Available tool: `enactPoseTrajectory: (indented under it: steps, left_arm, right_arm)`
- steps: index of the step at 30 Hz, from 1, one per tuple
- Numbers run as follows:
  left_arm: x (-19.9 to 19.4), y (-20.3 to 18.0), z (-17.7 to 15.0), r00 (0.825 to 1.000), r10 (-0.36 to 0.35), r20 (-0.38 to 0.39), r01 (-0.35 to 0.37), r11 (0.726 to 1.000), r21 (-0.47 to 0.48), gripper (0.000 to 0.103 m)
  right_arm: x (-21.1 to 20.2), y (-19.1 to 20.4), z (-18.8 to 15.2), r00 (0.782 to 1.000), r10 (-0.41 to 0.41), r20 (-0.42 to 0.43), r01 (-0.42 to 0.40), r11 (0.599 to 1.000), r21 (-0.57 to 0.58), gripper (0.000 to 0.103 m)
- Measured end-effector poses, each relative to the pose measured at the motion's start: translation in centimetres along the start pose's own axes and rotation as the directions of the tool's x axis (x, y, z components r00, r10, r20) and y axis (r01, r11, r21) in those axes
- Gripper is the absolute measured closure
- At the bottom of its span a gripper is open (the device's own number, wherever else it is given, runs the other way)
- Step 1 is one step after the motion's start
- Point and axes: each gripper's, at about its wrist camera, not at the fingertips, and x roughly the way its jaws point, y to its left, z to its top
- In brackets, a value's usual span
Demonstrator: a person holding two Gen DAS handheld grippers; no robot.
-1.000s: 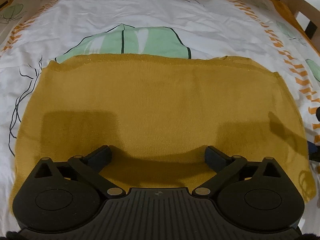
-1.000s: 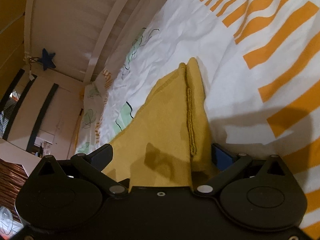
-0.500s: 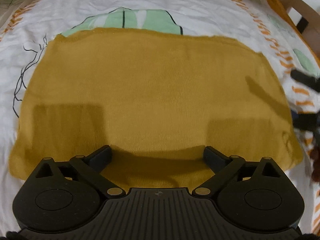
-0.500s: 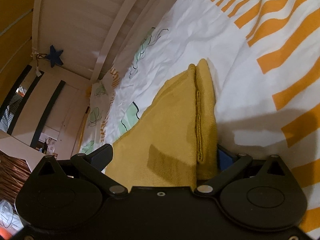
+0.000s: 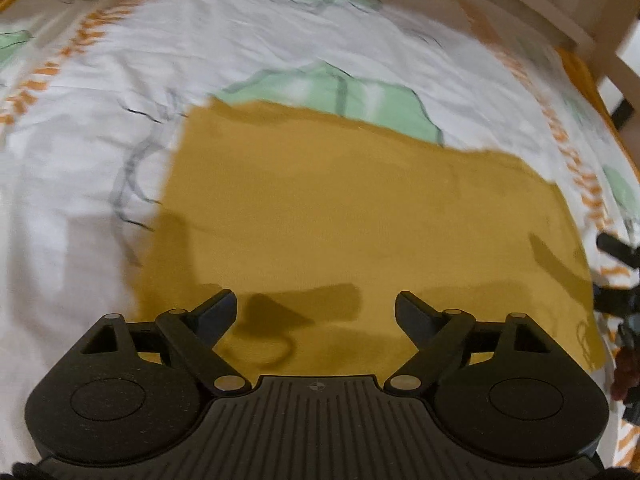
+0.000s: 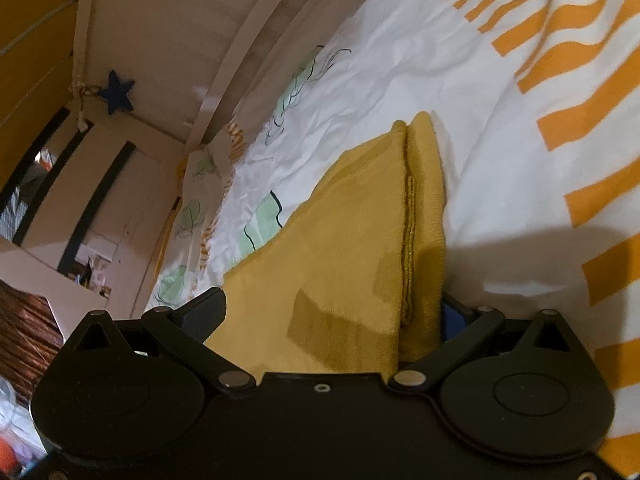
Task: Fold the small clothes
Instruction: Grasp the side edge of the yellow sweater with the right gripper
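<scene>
Mustard garment (image 5: 360, 208) lies flat, long axis left-right; left gripper (image 5: 316, 308) jaws closing, empty; right gripper (image 6: 332, 312) jaws wide around its edge

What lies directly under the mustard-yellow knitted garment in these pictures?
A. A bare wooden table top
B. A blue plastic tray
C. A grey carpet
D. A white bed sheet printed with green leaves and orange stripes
D: the mustard-yellow knitted garment lies spread on a white bed sheet printed with green leaves and orange stripes, which shows around its edges in both wrist views.
</scene>
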Motion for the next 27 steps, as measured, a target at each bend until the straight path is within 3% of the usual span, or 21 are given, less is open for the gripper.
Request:
enactPoseTrajectory:
  steps: [7, 10, 11, 13, 15, 18, 22, 26, 27]
  left_arm:
    - [-1.3, 3.9, 1.8, 0.997, 0.044, 0.066, -0.044, 0.999, -0.005, 0.017]
    - [-0.6, 4.9, 2.5, 0.999, 0.027, 0.046, -0.026, 1.0, -0.012, 0.017]
    - [-0.4, 5.2, 2.7, 0.999, 0.026, 0.041, -0.026, 1.0, -0.007, 0.017]
    - [0.1, 5.3, 3.0, 0.999, 0.03, 0.045, -0.03, 1.0, 0.0, 0.017]
    - [0.4, 5.4, 3.2, 0.999, 0.014, 0.029, -0.014, 1.0, -0.004, 0.017]
    - [0.5, 5.7, 3.2, 1.0, -0.004, 0.013, 0.004, 1.0, -0.007, 0.017]
    - [-0.1, 6.2, 3.7, 1.0, 0.004, 0.011, -0.004, 1.0, -0.004, 0.017]
    - [-1.1, 7.5, 4.4, 1.0, -0.015, 0.025, 0.016, 0.999, -0.045, 0.017]
    - [-1.3, 7.8, 4.6, 0.999, -0.023, 0.025, 0.024, 0.998, -0.052, 0.017]
  right_arm:
    - [0.7, 0.7, -0.3, 1.0, -0.012, -0.017, 0.011, 0.999, -0.044, 0.0]
    - [1.0, 1.2, -0.4, 0.999, -0.031, -0.023, 0.029, 0.997, -0.065, 0.003]
    - [1.1, 1.2, -0.4, 0.999, -0.043, -0.027, 0.041, 0.997, -0.068, 0.006]
    - [1.6, 1.2, -0.2, 0.997, -0.058, -0.049, 0.057, 0.998, -0.036, 0.046]
    - [2.5, 0.7, -0.5, 0.993, -0.083, -0.078, 0.086, 0.996, 0.027, 0.062]
    - [2.5, 2.0, -0.7, 0.987, -0.149, -0.053, 0.148, 0.989, -0.02, 0.065]
    - [2.6, 5.8, -0.5, 0.963, -0.267, -0.035, 0.26, 0.956, -0.135, 0.068]
    - [2.9, 10.0, 0.0, 0.954, -0.301, -0.003, 0.295, 0.937, -0.189, 0.073]
    - [3.1, 11.2, 0.1, 0.953, -0.301, 0.006, 0.296, 0.933, -0.206, 0.079]
